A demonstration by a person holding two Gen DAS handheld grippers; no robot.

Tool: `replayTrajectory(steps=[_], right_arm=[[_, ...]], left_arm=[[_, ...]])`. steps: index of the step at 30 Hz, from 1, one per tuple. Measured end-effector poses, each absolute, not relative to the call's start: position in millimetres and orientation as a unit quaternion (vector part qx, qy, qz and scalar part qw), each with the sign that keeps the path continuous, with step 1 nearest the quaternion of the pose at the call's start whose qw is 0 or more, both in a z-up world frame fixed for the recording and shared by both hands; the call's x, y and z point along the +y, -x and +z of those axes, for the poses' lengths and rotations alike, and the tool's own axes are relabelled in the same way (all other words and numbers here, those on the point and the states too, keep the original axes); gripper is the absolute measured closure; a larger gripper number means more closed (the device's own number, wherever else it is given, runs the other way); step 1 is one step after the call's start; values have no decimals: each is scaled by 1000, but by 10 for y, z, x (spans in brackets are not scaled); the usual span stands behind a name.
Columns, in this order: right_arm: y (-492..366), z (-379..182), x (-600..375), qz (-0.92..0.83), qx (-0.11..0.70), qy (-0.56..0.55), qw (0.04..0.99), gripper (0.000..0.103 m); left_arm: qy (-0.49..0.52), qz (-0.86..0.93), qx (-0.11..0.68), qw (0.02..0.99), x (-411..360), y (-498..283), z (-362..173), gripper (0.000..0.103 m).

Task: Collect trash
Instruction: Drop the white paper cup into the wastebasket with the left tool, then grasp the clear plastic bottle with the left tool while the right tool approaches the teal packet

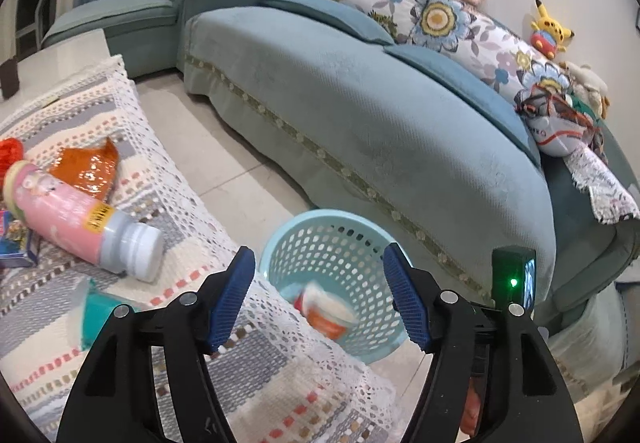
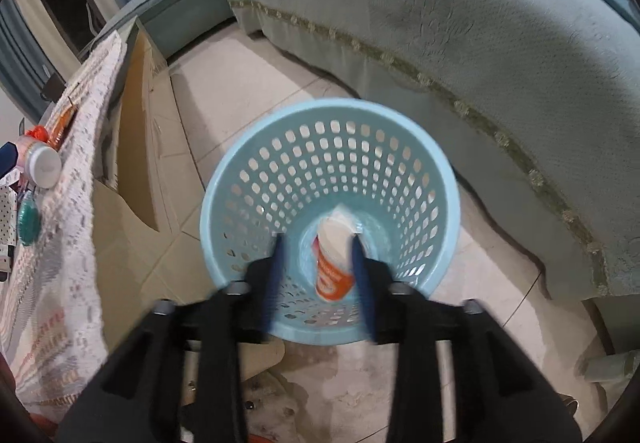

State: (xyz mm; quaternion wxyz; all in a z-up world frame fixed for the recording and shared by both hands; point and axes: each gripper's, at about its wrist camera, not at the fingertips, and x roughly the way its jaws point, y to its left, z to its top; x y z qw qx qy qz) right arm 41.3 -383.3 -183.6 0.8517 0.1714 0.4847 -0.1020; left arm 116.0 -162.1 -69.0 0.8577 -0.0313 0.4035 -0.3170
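A light blue perforated waste basket (image 1: 340,231) stands on the floor between the table and the sofa; it also shows in the right wrist view (image 2: 256,171). An orange and white cup (image 2: 334,263) lies inside it, also seen blurred in the left wrist view (image 1: 326,313). My right gripper (image 2: 320,267) is open and empty, just above the basket's rim. My left gripper (image 1: 318,297) is open and empty over the table edge. On the table lie a pink bottle with a white cap (image 1: 80,215), an orange wrapper (image 1: 90,167) and a teal packet (image 1: 100,313).
A crocheted cloth (image 1: 160,179) covers the table and hangs over its edge. A teal sofa (image 1: 360,115) with floral cushions and plush toys runs behind the basket. A cardboard box (image 2: 136,147) stands beside the table. A red item (image 1: 10,151) sits at the table's left.
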Motion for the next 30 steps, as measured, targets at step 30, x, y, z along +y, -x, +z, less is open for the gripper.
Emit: replayTrajectory(steps=[30], right_arm=[[-785, -745, -1609, 86, 366, -41, 926, 49]], left_arm=[[158, -10, 306, 939, 1731, -553, 88, 32]])
